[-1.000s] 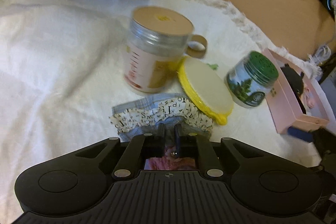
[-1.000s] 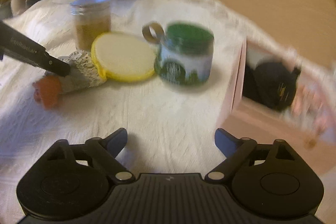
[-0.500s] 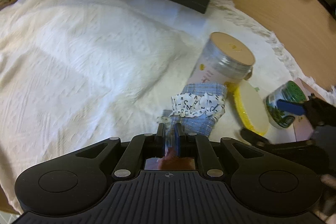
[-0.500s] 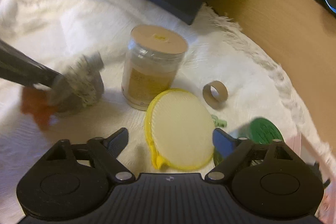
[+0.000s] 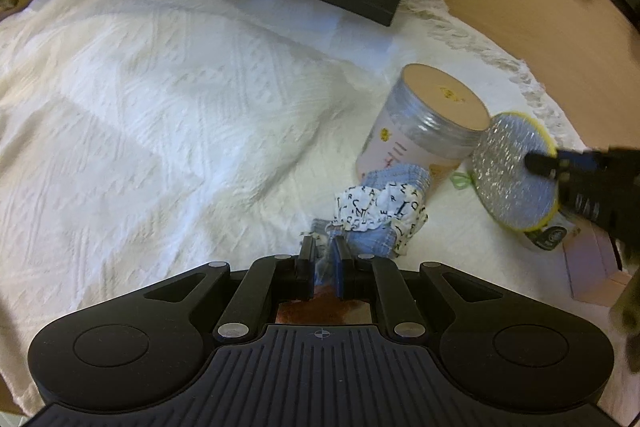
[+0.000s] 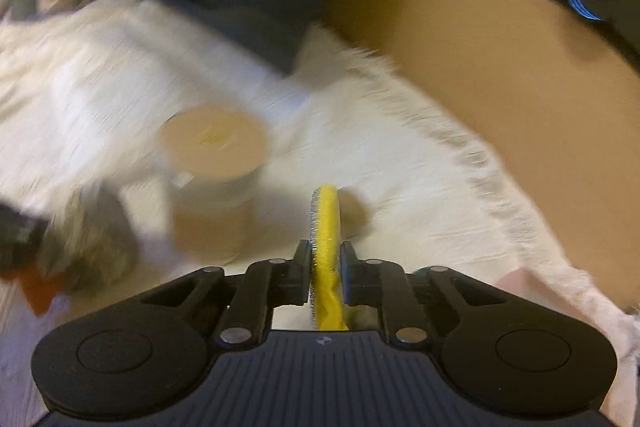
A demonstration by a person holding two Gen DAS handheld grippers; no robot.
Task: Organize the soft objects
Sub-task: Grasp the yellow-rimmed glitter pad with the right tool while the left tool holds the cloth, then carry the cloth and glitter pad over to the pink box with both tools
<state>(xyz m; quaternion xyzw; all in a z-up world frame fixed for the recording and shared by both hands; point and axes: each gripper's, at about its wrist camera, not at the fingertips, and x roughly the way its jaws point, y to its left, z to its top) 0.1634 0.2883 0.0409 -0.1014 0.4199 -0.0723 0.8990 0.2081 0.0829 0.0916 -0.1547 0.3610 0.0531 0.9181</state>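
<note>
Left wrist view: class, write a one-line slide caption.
Left gripper pinches letter-print cloth bundle; right gripper lifts round scrub pad.

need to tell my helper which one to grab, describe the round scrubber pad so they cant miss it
On the white textured blanket, find the upright clear jar with the tan lid. Just right of it, the round scrubber pad is lifted on edge, pinched by the right gripper. Only it has a glittery silver face and yellow rim.
</note>
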